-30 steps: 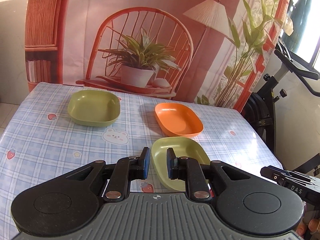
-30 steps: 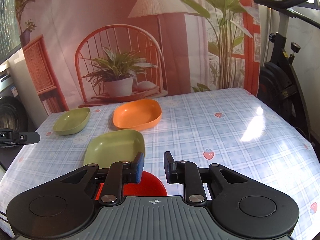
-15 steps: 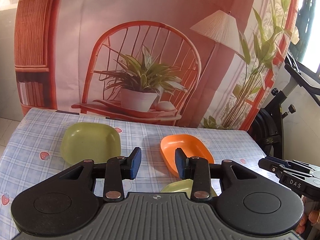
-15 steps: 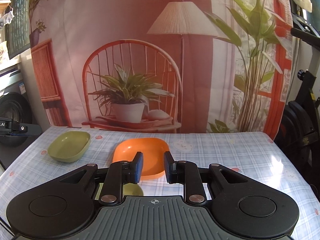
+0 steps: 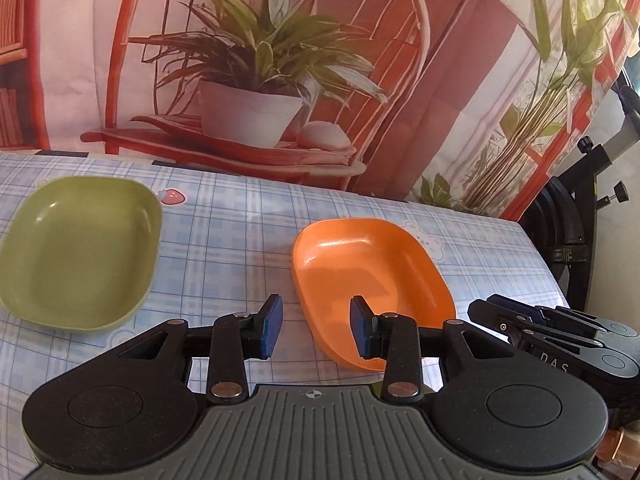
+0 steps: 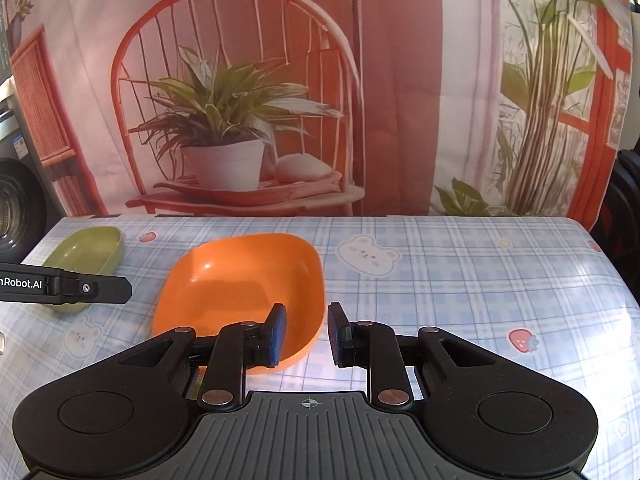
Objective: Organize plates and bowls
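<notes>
An orange bowl [image 5: 368, 272] [image 6: 240, 280] lies empty on the checked tablecloth [image 5: 224, 240]. My left gripper [image 5: 316, 330] hovers at its near left rim, jaws apart, the rim showing in the gap but not pinched. My right gripper [image 6: 307, 334] is just off the bowl's near right corner, its jaws a narrow gap apart with only cloth between them. A green bowl [image 5: 76, 248] [image 6: 86, 250] sits further left, untouched. In the left wrist view the right gripper's fingers [image 5: 516, 318] reach in from the right.
A printed backdrop [image 6: 360, 80] of a chair and potted plant hangs at the table's far edge. An exercise bike [image 5: 576, 208] stands past the right edge. The table's right half [image 6: 480, 280] carries only cloth. A dark round appliance [image 6: 12, 208] stands left.
Both grippers came forward and down toward the orange bowl, which now looks larger. The left jaws spread wider. The pale green plate and the red dish near the front slid out of view.
</notes>
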Demonstrator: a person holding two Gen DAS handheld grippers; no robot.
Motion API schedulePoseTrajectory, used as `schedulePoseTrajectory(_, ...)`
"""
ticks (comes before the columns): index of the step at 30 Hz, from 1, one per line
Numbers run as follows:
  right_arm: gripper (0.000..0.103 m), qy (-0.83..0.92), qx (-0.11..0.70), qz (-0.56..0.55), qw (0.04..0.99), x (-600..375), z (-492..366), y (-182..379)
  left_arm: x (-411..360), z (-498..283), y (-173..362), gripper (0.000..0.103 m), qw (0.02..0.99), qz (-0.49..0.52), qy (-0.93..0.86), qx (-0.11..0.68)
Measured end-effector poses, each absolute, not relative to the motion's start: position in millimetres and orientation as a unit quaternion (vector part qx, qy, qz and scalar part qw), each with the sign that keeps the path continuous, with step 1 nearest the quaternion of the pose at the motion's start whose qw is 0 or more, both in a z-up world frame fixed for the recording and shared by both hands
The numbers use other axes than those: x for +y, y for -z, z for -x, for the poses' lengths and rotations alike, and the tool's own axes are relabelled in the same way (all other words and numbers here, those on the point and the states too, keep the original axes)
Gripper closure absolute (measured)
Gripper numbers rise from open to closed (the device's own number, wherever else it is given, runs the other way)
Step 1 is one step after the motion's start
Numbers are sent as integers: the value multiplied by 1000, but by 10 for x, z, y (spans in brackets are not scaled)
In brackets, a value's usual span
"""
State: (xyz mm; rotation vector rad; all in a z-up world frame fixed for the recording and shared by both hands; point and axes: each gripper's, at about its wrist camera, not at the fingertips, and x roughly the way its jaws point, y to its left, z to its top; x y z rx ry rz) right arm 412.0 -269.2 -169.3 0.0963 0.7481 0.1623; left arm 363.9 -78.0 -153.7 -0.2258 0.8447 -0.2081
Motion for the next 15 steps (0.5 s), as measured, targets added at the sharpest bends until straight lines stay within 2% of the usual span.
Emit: schedulePoseTrajectory(15,84,-77,399,-49,913,-2636,-4355,2069,-874,-3876,1897,66,885,115,102,440)
